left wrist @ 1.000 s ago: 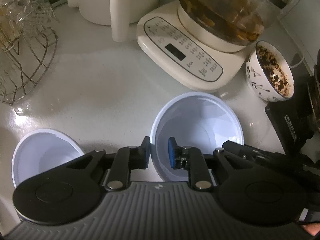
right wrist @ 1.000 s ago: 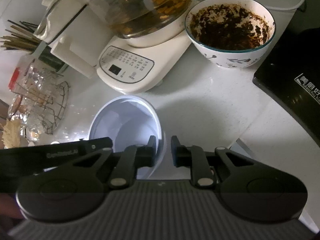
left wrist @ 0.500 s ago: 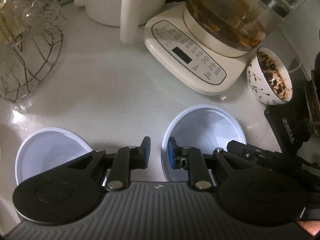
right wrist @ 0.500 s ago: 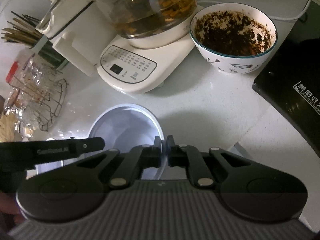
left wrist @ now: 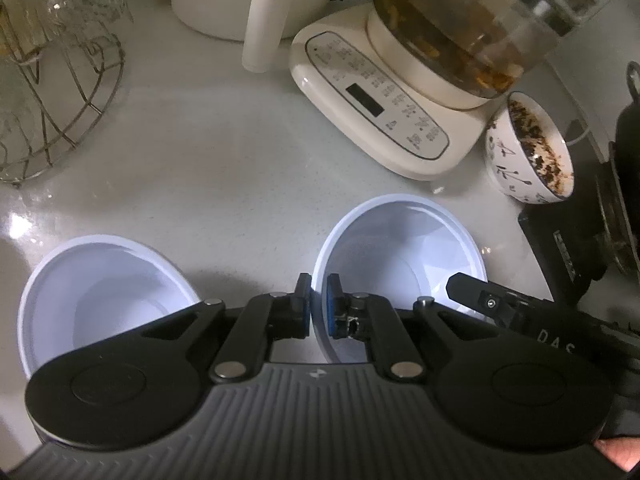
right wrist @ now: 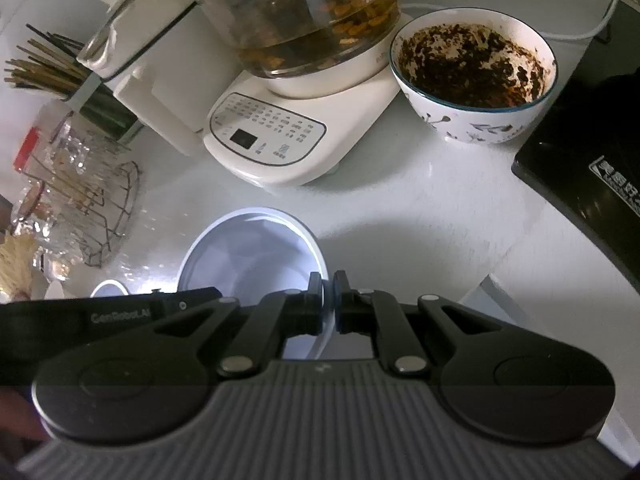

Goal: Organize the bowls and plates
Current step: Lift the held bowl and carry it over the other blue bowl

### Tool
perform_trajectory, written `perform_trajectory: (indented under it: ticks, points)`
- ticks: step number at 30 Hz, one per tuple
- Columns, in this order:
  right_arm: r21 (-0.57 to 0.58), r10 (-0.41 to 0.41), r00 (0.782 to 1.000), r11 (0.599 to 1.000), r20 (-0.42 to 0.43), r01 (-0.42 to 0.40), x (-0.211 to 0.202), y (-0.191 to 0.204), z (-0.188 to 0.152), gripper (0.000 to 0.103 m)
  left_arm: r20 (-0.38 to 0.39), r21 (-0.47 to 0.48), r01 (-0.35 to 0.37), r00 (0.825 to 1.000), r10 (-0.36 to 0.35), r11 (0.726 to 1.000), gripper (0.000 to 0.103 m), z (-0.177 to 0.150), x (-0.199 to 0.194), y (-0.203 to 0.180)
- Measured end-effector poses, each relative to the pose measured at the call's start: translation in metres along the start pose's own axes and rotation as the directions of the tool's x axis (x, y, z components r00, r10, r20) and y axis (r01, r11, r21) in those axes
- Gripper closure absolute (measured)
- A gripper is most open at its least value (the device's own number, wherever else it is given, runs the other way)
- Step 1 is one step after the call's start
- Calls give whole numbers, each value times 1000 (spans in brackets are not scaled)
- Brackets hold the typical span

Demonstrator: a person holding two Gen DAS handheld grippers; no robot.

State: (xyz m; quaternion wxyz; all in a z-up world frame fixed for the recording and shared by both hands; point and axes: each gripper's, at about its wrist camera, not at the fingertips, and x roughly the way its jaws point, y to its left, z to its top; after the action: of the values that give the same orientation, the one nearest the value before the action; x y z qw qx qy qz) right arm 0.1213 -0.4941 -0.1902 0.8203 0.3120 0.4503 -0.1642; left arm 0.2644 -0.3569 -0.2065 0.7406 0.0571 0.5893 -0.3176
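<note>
A white plastic bowl (left wrist: 400, 248) (right wrist: 248, 260) stands on the pale counter with both grippers at its rim. My left gripper (left wrist: 318, 300) is shut on the bowl's left edge, the thin wall pinched between the blue pads. My right gripper (right wrist: 328, 300) is shut on the opposite, right edge; one of its fingers (left wrist: 480, 300) shows across the bowl in the left wrist view. A second white bowl (left wrist: 100, 292) sits to the left, partly under my left gripper's body; only a sliver of its rim (right wrist: 106, 286) shows in the right wrist view.
Behind the bowls stands a cream kettle base (left wrist: 380, 100) (right wrist: 280, 140) with a glass pot. A patterned bowl (left wrist: 528, 152) (right wrist: 476, 76) smeared with dark residue sits to its right, beside a black cooktop (right wrist: 592, 168). A wire rack of glasses (left wrist: 52, 100) is far left.
Both grippers' jaws have closed onto the white bowl's rim, the right first and the left only now. Neither hand has shifted much.
</note>
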Motion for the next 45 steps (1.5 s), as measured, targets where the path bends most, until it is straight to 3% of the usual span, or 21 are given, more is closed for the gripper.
perform_trajectory:
  ticks: [12,22,31,45]
  points:
    - [-76,37,998,997,45,-33,-40,28,-1,95,80,-8,14,997,-14,1000,94,-19,-52,5]
    - [-144,65,995,988,71,-54,-60,59,10,95,150,-48,20,989,-13,999,94,-14,-88,17]
    - [-229,111,991,969,70,-92,-67,88,18,95,219,-118,24,976,3,993,93,-20,-115,35]
    - [-339,237,971,915,20,-217,-63,132,21,93,308,-260,9,948,74,965,93,-34,-155,75]
